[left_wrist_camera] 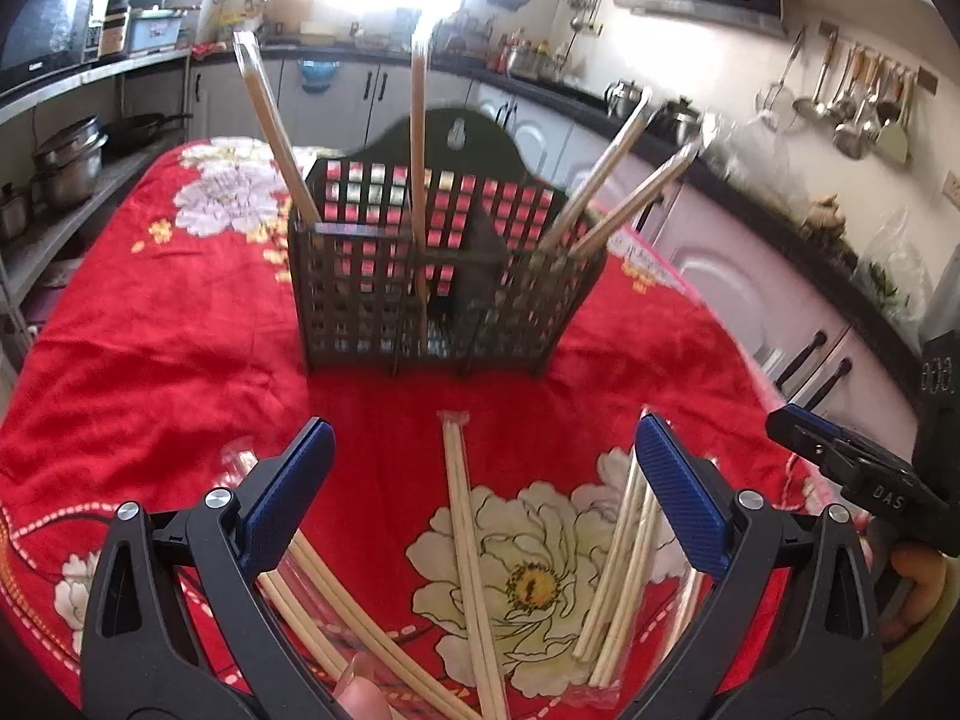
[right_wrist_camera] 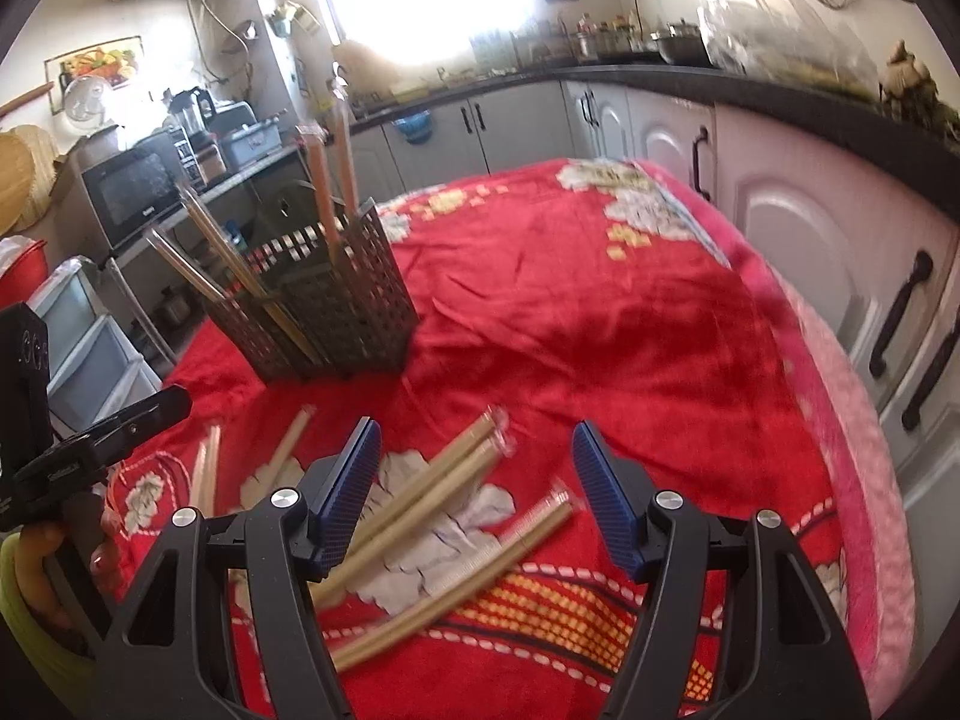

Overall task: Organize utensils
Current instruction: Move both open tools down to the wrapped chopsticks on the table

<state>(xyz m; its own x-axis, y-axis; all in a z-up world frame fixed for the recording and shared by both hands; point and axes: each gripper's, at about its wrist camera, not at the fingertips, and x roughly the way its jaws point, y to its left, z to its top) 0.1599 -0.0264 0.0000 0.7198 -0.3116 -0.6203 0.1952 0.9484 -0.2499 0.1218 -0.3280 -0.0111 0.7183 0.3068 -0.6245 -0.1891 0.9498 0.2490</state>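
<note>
red floral cloth (left_wrist_camera: 150,360); left gripper (left_wrist_camera: 480,498) and right gripper (right_wrist_camera: 477,492) angled down, both wide open, empty, over wrapped chopsticks (left_wrist_camera: 474,570); holder (left_wrist_camera: 438,276) upper centre.

Two wrist fisheyes, both tilted down over one table

The left wrist view looks forward and down between its own fingers (left_wrist_camera: 678,492), facing the slatted utensil holder (left_wrist_camera: 444,276) squarely at frame centre, close over the red floral cloth (left_wrist_camera: 150,330), with wrapped chopsticks (left_wrist_camera: 474,570) at lower centre. The right wrist view looks from further right, so the holder (right_wrist_camera: 336,306) sits in its left half and open cloth (right_wrist_camera: 600,312) fills the middle. Both views share the holder, the cloth, the chopstick scatter (right_wrist_camera: 432,492) and the bright window; each also catches the other gripper at its edge: right edge (left_wrist_camera: 840,456), left edge (right_wrist_camera: 108,432).
</note>
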